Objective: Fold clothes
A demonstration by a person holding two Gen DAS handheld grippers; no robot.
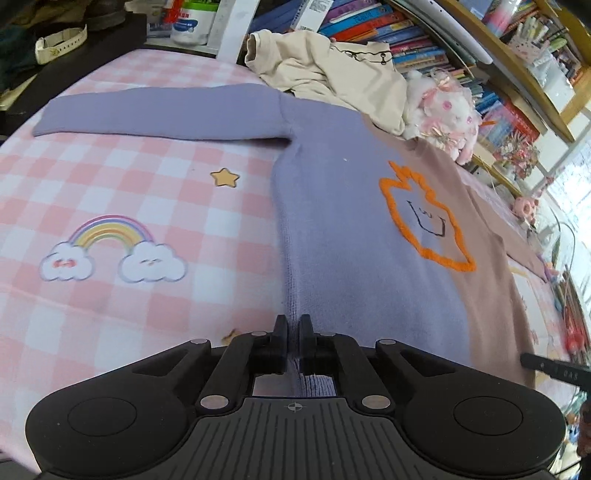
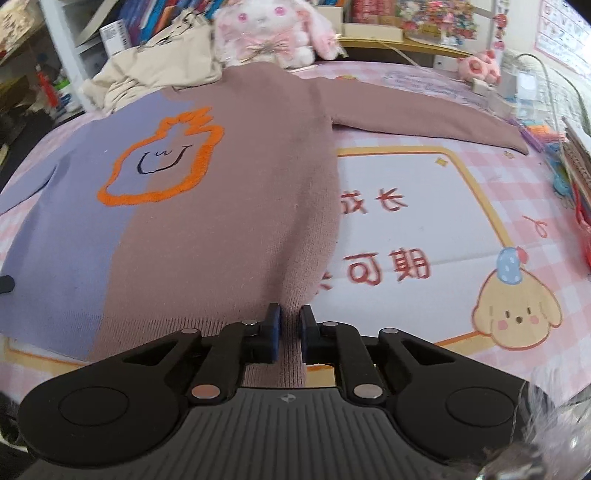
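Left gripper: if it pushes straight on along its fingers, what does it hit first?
The left gripper is already shut on the hem of the sweater. Straight ahead lies the sweater's purple side edge, flat on the checked blanket; probably it would plough into that fabric first. Depth is unclear.

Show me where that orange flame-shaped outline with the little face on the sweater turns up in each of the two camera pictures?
Left wrist view: the orange outline sits right of centre, across the seam where the sweater's purple half meets its brown half.
Right wrist view: the orange outline sits left of centre, upper half, on the same seam.
Shared landmark: the pink-and-white plush rabbit just past the sweater's collar end.
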